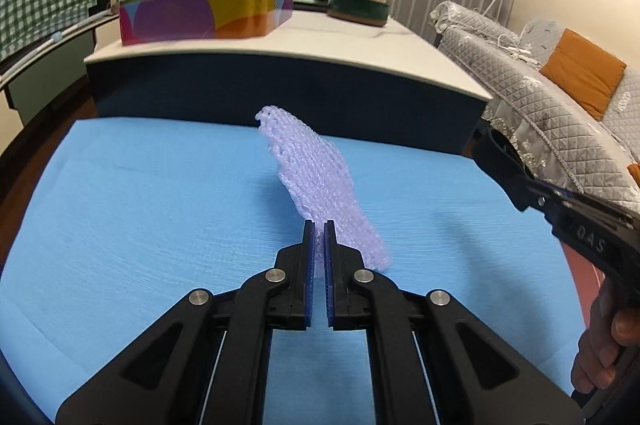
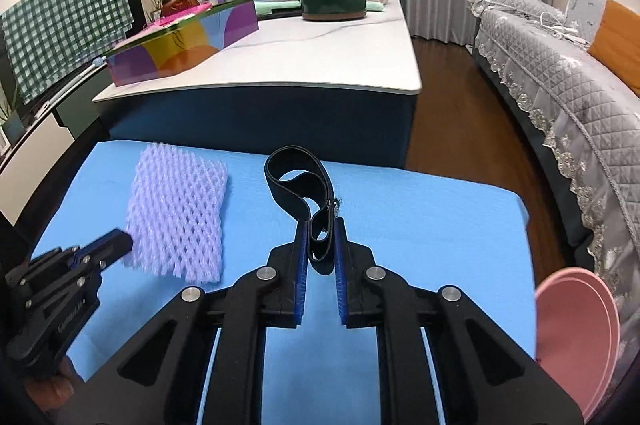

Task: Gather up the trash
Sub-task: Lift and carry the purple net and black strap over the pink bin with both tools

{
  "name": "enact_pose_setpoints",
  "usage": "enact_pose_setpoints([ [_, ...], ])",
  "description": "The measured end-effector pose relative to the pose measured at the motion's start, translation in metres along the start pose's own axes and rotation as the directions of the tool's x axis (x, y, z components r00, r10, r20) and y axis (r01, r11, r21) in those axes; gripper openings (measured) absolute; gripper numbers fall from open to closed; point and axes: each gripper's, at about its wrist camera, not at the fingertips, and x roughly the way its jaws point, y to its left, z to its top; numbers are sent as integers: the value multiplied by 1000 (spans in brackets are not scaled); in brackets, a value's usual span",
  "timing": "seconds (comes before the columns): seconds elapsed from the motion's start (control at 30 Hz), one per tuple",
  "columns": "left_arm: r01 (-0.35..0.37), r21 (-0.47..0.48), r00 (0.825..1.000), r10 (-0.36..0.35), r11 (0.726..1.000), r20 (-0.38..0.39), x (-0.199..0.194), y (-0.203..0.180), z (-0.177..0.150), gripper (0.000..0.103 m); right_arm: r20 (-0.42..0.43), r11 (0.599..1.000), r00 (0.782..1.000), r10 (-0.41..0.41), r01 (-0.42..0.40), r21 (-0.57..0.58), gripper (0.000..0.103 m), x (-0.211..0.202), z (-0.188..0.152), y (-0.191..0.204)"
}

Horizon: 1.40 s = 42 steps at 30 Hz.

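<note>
Two claws are seen over a blue-covered counter (image 2: 420, 225). Left claw (image 1: 319, 225) is clamped narrow on one edge of a pale purple foam net (image 1: 316, 177); the net is held up off the blue surface, standing on edge and tilted away from the camera in the left wrist view. In the right wrist view the same foam net (image 2: 178, 213) is seen flat-on, with the left claw (image 2: 124, 241) gripping its lower left edge.

Right claw (image 2: 321, 225) is closed narrow around a black strap loop (image 2: 296, 181); the strap's lower folds are pinched between the blue pads, and its upper loop sticks out ahead of the tips, above the blue counter. Foam net and strap are near each other, not touching. In the left wrist view the right claw body (image 1: 560, 201) is seen at the right edge with the holding hand (image 1: 604, 341); its tips are not shown there.

Behind the blue counter a white-topped table (image 2: 320, 65) is seen, carrying a multicoloured box (image 2: 184, 45) and a dark green round tin (image 2: 334, 5). A grey quilted sofa (image 2: 560, 85) is along the right. A pink plate-like object (image 2: 576, 337) is partly visible at the lower right of the right wrist view.
</note>
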Motion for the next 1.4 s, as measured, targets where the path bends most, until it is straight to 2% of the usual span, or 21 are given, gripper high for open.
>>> enact_pose_setpoints([
  [0.17,27,26,999,-28,999,23,-20,-11,-3,4,7,1000,1000,-22,22,8,13,-26,-13,-5],
  [0.5,73,100,994,-80,992,71,-57,-36,-6,4,84,999,995,-52,51,18,13,-103,-20,-28],
  [0.7,96,142,990,-110,985,93,-75,-51,-7,4,125,997,990,-71,67,37,13,-134,-25,-46],
  [1.1,138,226,982,-164,964,97,-90,-82,-17,4,138,985,982,-126,107,136,13,-143,-57,-90],
  [1.4,162,255,978,-189,953,86,-87,-103,-21,4,144,975,975,-169,144,169,13,-148,-66,-113],
])
